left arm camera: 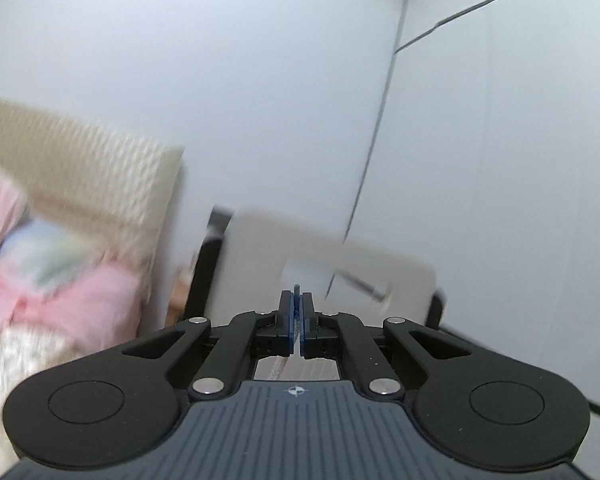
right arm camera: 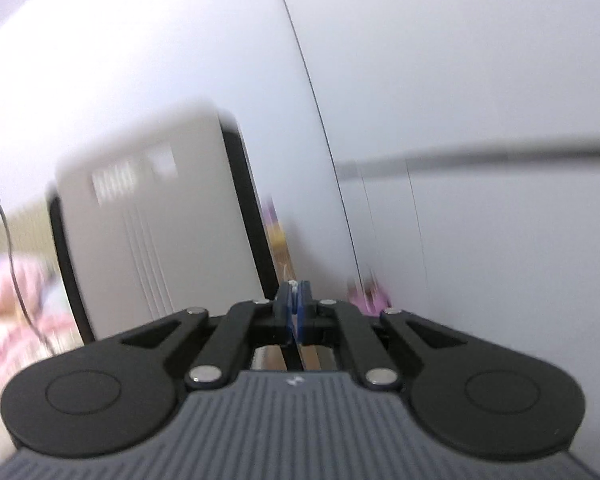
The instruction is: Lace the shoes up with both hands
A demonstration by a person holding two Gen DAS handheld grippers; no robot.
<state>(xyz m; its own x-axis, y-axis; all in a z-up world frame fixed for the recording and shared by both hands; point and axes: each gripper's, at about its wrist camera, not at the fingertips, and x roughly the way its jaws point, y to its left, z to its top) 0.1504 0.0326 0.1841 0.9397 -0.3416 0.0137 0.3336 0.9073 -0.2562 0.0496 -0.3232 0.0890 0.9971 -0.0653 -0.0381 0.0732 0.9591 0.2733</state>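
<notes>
Left gripper [left arm camera: 297,300] pinching lace [left arm camera: 297,289], right gripper [right arm camera: 296,298] likewise on lace tip [right arm camera: 295,287] (blurred), white appliance [right arm camera: 148,240] at 10 o'clock.

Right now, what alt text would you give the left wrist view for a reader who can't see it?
The left gripper is shut on a thin dark lace end, pointing level at a white wall. A white appliance with black edges stands behind it; at left, blurred, lie pink bedding and a beige headboard. No shoe shows.
</notes>
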